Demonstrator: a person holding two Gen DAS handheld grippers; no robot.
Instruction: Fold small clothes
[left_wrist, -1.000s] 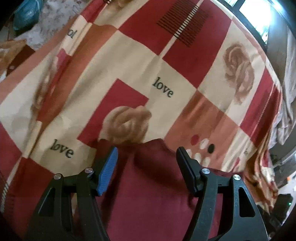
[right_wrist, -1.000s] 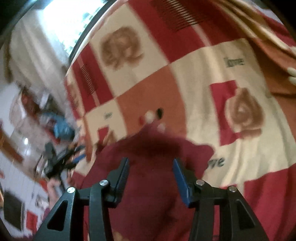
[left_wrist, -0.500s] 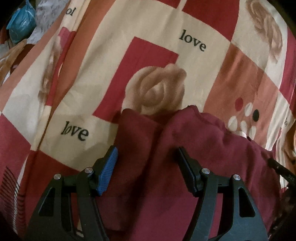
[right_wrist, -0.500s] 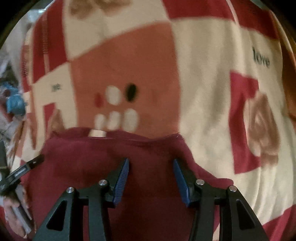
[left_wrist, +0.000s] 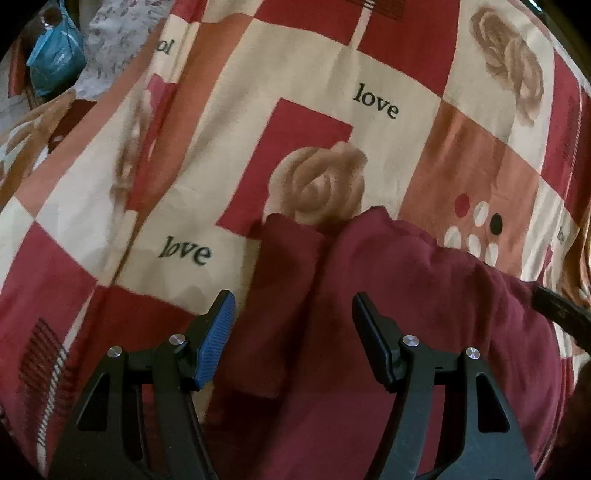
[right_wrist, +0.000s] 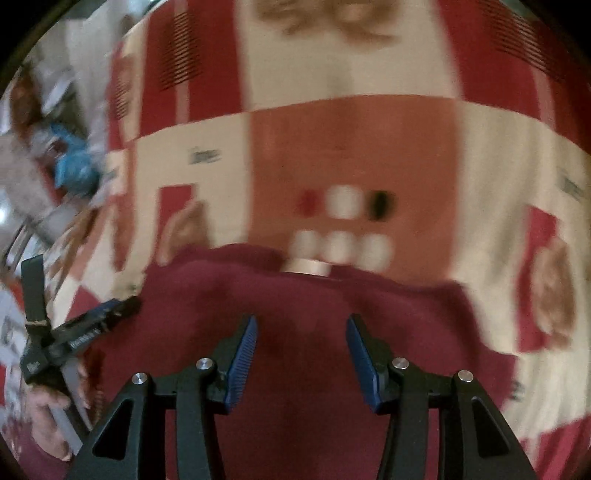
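Observation:
A dark maroon garment (left_wrist: 406, 295) lies on the patterned bedsheet (left_wrist: 332, 74), one sleeve (left_wrist: 284, 280) folded in along its left side. My left gripper (left_wrist: 291, 314) hovers open over that sleeve and the body, with nothing pinched. In the right wrist view the maroon garment (right_wrist: 295, 295) fills the lower half, its pale neck band (right_wrist: 310, 267) at the far edge. My right gripper (right_wrist: 301, 326) stands open above the cloth just below the neck. The left gripper (right_wrist: 77, 332) shows there at the garment's left side, held by a hand (right_wrist: 44, 410).
The sheet has red, cream and orange squares with roses and "love" print. A blue bag (left_wrist: 55, 62) and flowered cloth lie beyond its far left corner. The bed's edge and room clutter (right_wrist: 55, 147) show at the left of the blurred right wrist view.
My left gripper has dipped closer to the garment, and the folded sleeve came into view. My right gripper swept sideways across the garment and now sits centred below the neck band.

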